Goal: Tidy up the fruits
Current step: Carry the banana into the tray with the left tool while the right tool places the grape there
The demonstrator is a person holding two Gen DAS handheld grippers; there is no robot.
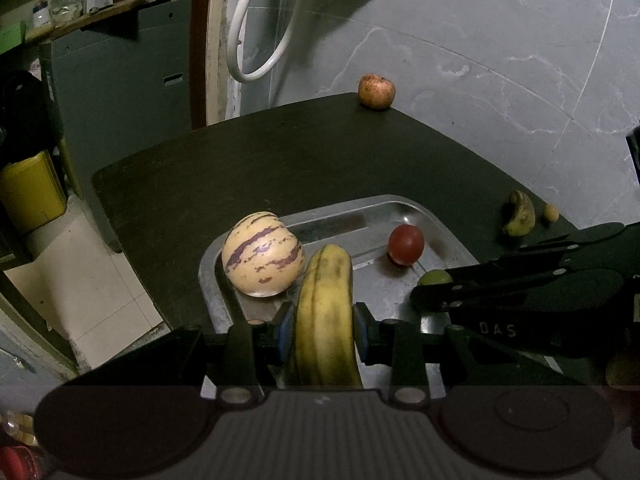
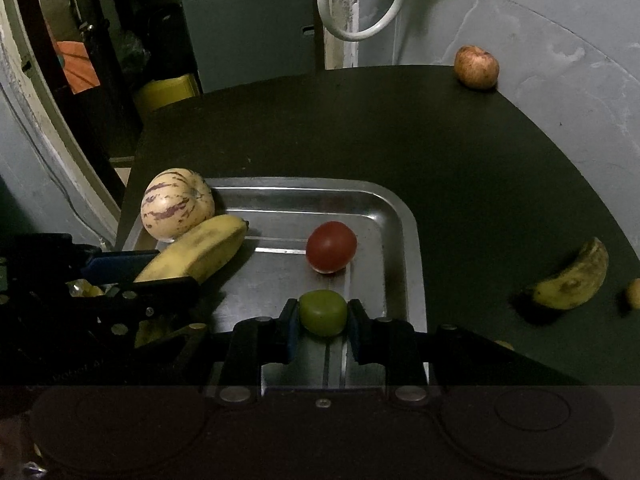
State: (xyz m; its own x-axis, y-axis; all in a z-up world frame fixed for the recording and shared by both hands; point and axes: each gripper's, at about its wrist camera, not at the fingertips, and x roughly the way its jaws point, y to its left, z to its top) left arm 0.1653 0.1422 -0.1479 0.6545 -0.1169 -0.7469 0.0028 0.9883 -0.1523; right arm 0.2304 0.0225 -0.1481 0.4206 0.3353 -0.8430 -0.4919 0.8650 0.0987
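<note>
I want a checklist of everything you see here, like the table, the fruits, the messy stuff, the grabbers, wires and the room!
Surface: dark table bearing a metal tray.
Job's things: striped melon and red tomato in the tray; apple, second banana and small yellow fruit on the table.
Clutter: nothing seen.
Grippers: left gripper shut on banana; right gripper shut on green fruit.
Cables: white hose loop on wall.
Surroundings: grey wall, yellow container, shelf.

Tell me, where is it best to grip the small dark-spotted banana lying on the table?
Grip the small dark-spotted banana across its thick middle, coming from above with one finger on each curved side. It lies flat on the dark table, and its ends taper.
</note>
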